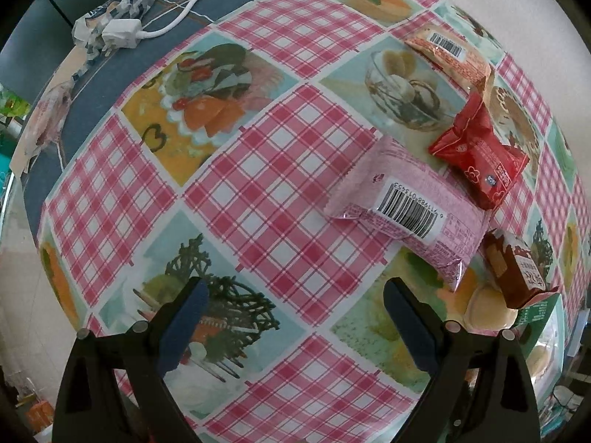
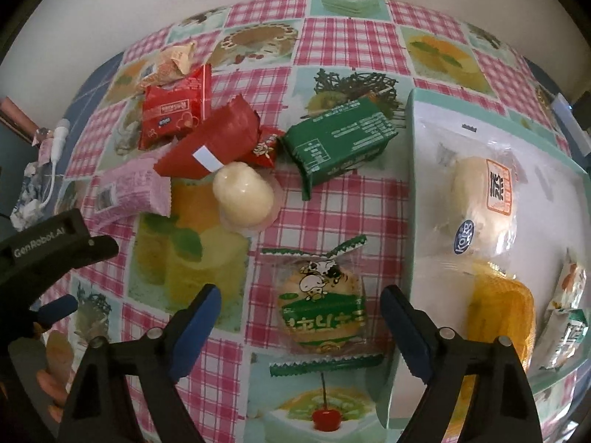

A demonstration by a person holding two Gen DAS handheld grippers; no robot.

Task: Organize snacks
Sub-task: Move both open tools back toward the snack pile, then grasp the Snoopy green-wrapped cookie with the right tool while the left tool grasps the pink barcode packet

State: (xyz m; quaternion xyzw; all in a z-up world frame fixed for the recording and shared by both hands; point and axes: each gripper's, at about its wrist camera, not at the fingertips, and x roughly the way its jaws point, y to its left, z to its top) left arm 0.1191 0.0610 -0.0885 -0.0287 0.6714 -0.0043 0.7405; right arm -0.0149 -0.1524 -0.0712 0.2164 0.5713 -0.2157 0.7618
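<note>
My right gripper (image 2: 301,326) points down at the checked tablecloth, open. A round cake in a green and clear wrapper (image 2: 321,313) lies between its blue fingers, which do not press on it. Just right of it stands a teal-rimmed white tray (image 2: 412,184) holding a wrapped bun (image 2: 480,199) and an orange packet (image 2: 498,313). Beyond lie a green packet (image 2: 340,140), a jelly cup (image 2: 243,195), red packets (image 2: 173,114) and a pink packet (image 2: 129,192). My left gripper (image 1: 297,317) hangs open over bare cloth, with the pink packet (image 1: 406,206) up and to its right.
A red packet (image 1: 480,155), a barcoded orange packet (image 1: 450,51) and a brown packet (image 1: 513,269) lie right of the left gripper. A white charger with cable (image 1: 122,33) and a crumpled wrapper (image 1: 118,3) rest on the blue table top at the far left.
</note>
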